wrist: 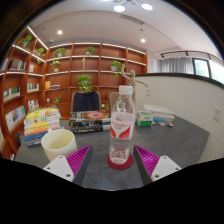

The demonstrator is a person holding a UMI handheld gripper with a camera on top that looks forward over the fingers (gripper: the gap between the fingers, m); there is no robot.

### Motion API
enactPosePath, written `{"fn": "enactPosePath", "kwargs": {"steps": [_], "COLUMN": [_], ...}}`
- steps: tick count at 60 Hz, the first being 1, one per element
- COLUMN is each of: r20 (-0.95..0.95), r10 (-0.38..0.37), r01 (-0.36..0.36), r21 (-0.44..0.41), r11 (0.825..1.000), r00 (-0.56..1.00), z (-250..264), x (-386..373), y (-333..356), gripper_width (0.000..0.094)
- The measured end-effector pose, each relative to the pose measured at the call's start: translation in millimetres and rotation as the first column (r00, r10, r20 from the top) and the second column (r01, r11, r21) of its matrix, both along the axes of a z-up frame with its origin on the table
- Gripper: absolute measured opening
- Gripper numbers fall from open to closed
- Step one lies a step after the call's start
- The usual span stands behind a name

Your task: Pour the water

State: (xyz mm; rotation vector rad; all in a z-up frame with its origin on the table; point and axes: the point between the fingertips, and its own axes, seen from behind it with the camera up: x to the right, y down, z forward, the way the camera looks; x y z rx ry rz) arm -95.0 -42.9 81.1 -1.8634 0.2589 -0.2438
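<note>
A clear plastic water bottle (121, 125) with a red and white label and a white cap stands upright on a red coaster (120, 163) on the grey table (100, 172). It stands between my gripper's fingers, with a wide gap at each side. My gripper (113, 160) is open, its magenta pads (77, 157) spread to the left and right of the bottle. A pale yellow cup (58, 141) stands on the table to the left of the bottle, just beyond my left finger.
Stacked books (40, 125) lie at the far left of the table. More books and small boxes (152, 118) lie behind the bottle. A dark chair (86, 102) stands beyond the table. Wooden shelves (85, 65) with plants line the back wall.
</note>
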Motion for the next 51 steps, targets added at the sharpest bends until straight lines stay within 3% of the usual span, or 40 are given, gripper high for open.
{"fn": "enactPosePath", "kwargs": {"steps": [19, 31, 42, 51], "r20": [0.023, -0.017, -0.012, -0.009], "r10": [0.132, 0.218, 0.235, 0.279], "r01": [-0.131, -0.217, -0.234, -0.277], "r21": [-0.022, 0.042, 0.064, 0.096], "r11": [0.991, 0.975, 0.970, 0.956], "r00": [0.991, 0.976, 0.972, 0.960], "z": [20, 38, 49, 60], "x": [-42, -74, -83, -96], "y": [-83, -102, -113, -117], "gripper_width": [0.0871, 0.0871, 0.0869, 0.0871]}}
